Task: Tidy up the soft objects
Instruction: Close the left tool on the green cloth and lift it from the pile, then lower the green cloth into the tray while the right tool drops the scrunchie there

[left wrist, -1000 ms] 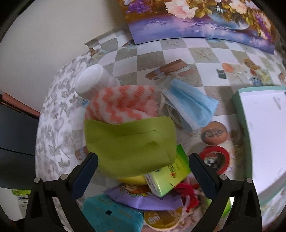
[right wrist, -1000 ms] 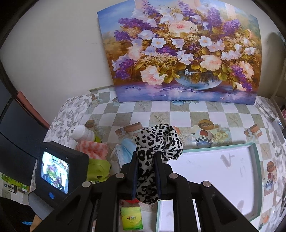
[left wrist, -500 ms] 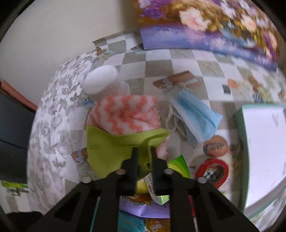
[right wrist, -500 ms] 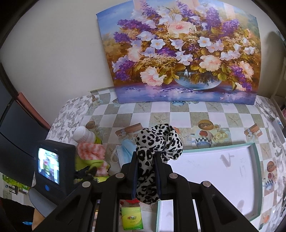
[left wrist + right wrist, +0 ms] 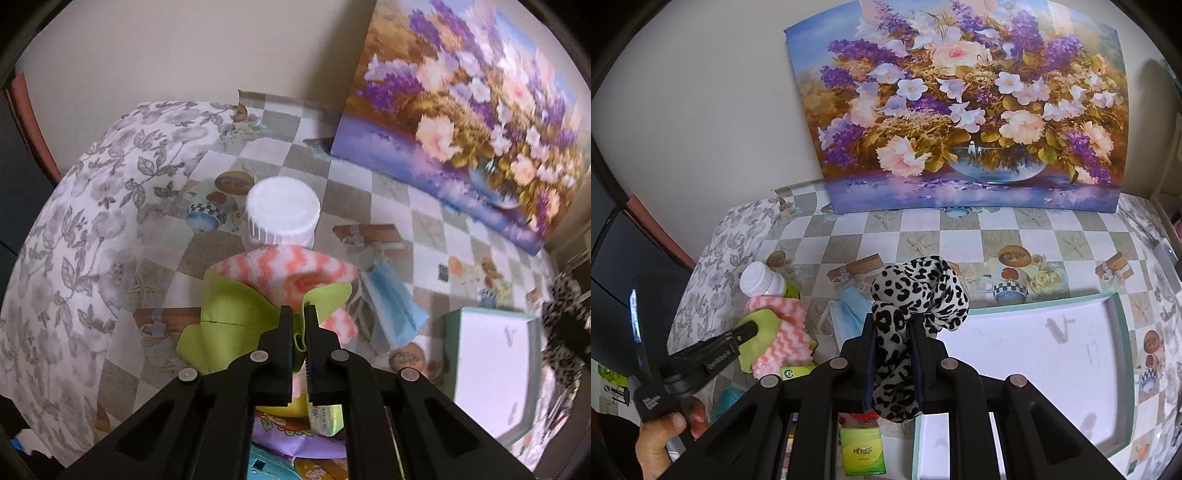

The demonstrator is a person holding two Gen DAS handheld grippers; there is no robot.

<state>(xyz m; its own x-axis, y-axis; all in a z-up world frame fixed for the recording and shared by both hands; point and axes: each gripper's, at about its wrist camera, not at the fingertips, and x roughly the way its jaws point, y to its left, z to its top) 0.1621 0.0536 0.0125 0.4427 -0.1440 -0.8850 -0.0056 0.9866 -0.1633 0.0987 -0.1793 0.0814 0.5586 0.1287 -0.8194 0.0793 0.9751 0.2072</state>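
Two claws are at work over a checkered counter (image 5: 964,236), each pinching one soft thing. The left claw (image 5: 298,314) has its jaws pressed together on a fold of one lime-green cloth (image 5: 236,325), which bunches up on both sides of the fingertips. Directly behind that cloth, touching it, is one pink-and-white zigzag cloth (image 5: 291,269), and behind that stands one bottle with a white ribbed cap (image 5: 282,212).

The right claw (image 5: 894,328) is clamped on one leopard-print fabric piece (image 5: 919,291); the fabric bulges above the fingertips and hangs down between the jaws. From this wrist view the left claw (image 5: 748,329) shows at lower left with the green cloth (image 5: 759,338) in its tip, a hand (image 5: 665,432) gripping its handle.

One blue face mask (image 5: 391,299) lies flat on the counter just right of the zigzag cloth, between it and one white tray with a teal rim (image 5: 1123,332). The tray sits just right of the right claw, and faint grey marks on its floor cannot be read.

One green tissue pack (image 5: 862,454) lies below the right claw; its small logo is too small to read. A purple packet (image 5: 280,439) and other packets sit under the left claw, with their print unreadable. One large flower painting (image 5: 960,110) leans against the wall at the back of the counter.
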